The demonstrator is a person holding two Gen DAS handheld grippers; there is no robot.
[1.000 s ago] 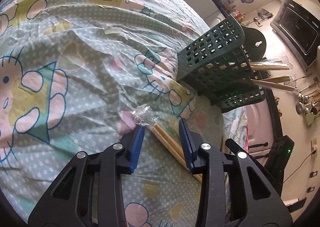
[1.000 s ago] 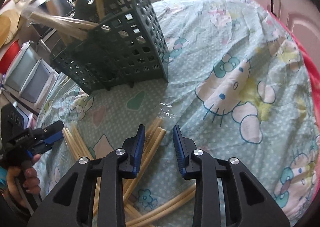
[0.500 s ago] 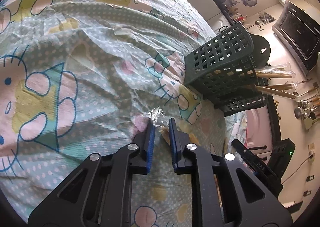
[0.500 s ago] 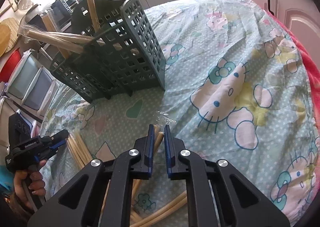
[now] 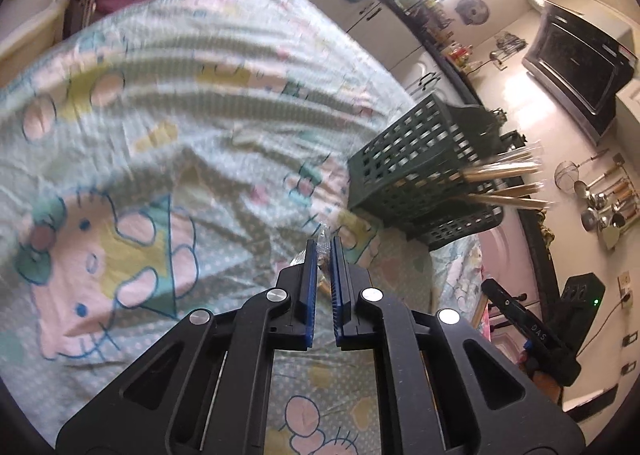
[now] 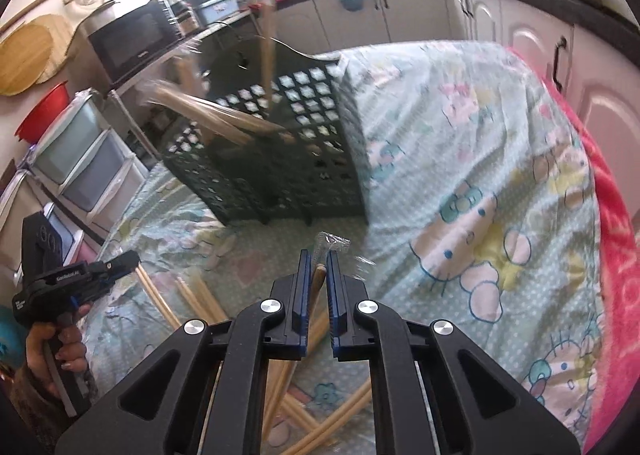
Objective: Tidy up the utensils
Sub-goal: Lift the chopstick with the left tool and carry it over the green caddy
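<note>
A dark green lattice utensil basket (image 5: 416, 171) stands on the cartoon-print cloth and holds several wrapped chopstick pairs (image 5: 500, 171); it also shows in the right wrist view (image 6: 280, 159). My left gripper (image 5: 325, 251) is shut on a plastic-wrapped chopstick pair (image 5: 323, 245), lifted off the cloth. My right gripper (image 6: 318, 267) is shut on another wrapped chopstick pair (image 6: 318, 283), its wrapper tip sticking out ahead. More wrapped chopsticks (image 6: 192, 295) lie loose on the cloth. The left gripper also shows at the left edge of the right wrist view (image 6: 116, 265).
The cloth-covered table (image 5: 160, 135) drops off at its edges. A microwave (image 6: 128, 39) and stacked plastic drawers (image 6: 80, 159) stand behind the basket. A red blanket (image 6: 616, 255) lies along the right side. Kitchen cabinets (image 6: 520, 15) line the back.
Both grippers closed on wrapped chopstick pairs and lifted them off the cloth. Both views have risen and tilted toward the basket.
</note>
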